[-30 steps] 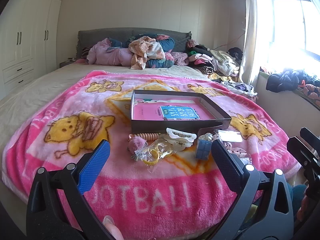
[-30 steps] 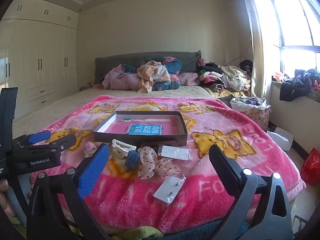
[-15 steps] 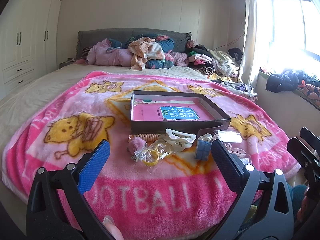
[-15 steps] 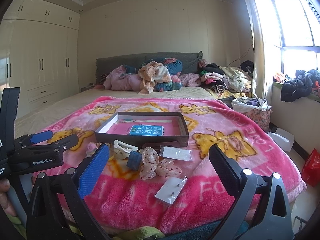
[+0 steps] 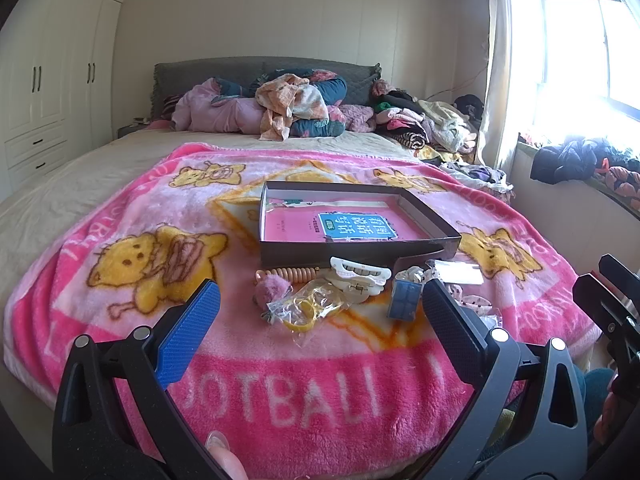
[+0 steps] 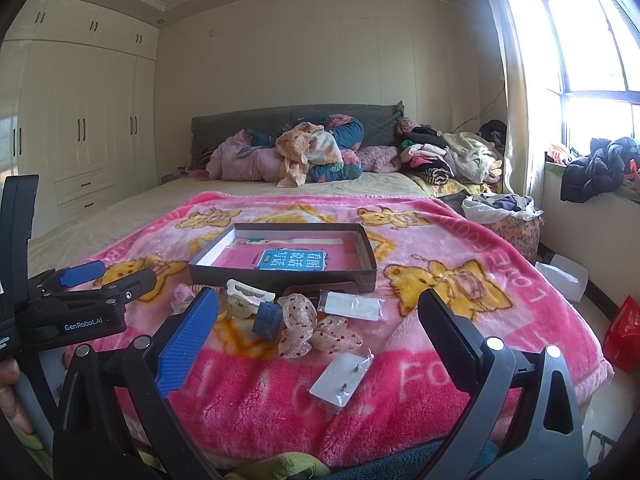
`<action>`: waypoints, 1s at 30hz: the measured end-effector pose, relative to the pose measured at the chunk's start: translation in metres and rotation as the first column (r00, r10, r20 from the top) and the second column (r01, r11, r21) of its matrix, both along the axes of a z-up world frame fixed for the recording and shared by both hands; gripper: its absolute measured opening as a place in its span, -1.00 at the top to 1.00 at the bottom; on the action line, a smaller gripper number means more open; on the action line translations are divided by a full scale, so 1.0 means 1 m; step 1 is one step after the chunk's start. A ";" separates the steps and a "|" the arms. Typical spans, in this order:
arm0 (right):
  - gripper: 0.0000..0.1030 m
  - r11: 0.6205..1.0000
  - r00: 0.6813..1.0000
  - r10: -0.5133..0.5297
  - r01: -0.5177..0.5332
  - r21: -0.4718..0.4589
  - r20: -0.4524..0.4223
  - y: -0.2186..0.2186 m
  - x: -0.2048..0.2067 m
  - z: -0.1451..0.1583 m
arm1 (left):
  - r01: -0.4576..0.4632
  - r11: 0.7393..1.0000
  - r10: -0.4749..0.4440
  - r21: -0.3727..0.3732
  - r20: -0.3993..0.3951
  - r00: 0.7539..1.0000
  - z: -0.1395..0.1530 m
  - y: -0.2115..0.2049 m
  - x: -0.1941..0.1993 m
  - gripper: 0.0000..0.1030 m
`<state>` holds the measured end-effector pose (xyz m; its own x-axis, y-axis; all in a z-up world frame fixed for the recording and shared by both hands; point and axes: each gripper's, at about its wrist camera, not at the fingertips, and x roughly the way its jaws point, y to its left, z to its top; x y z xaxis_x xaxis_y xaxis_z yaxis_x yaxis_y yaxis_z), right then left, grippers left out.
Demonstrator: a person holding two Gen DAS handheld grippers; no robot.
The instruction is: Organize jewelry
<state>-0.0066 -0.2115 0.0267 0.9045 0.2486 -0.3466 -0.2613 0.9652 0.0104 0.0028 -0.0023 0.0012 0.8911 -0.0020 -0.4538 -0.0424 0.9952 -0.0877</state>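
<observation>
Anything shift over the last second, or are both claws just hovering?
Barely. The right claw has eased slightly toward the box; the left claw has stayed put. Both remain open and empty, nothing taken or released. The white hair clip, earring card and the other pieces lie where they were on the blanket.

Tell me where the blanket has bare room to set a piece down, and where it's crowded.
Bare blanket lies left of the box, and in the near strip between the bagged yellow bands and the bed's edge. Crowded: the box's front wall, where the white hair claw, blue cube and dotted bow cluster. The earring card takes the near right.
</observation>
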 end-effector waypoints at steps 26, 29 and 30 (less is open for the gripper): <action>-0.89 1.000 1.000 0.005 -0.005 0.003 -0.016 0.000 0.002 -0.008 | -0.005 1.000 0.005 -0.004 -0.012 1.000 0.002 -0.001 0.000 -0.79; -0.89 1.000 1.000 0.004 -0.004 -0.001 -0.020 0.001 0.004 -0.010 | -0.013 1.000 0.012 -0.015 -0.030 0.999 -0.008 0.001 0.009 -0.79; -0.89 1.000 1.000 0.006 -0.006 0.001 -0.027 0.001 0.006 -0.010 | -0.014 1.000 0.014 -0.020 -0.038 0.999 -0.010 0.003 0.012 -0.79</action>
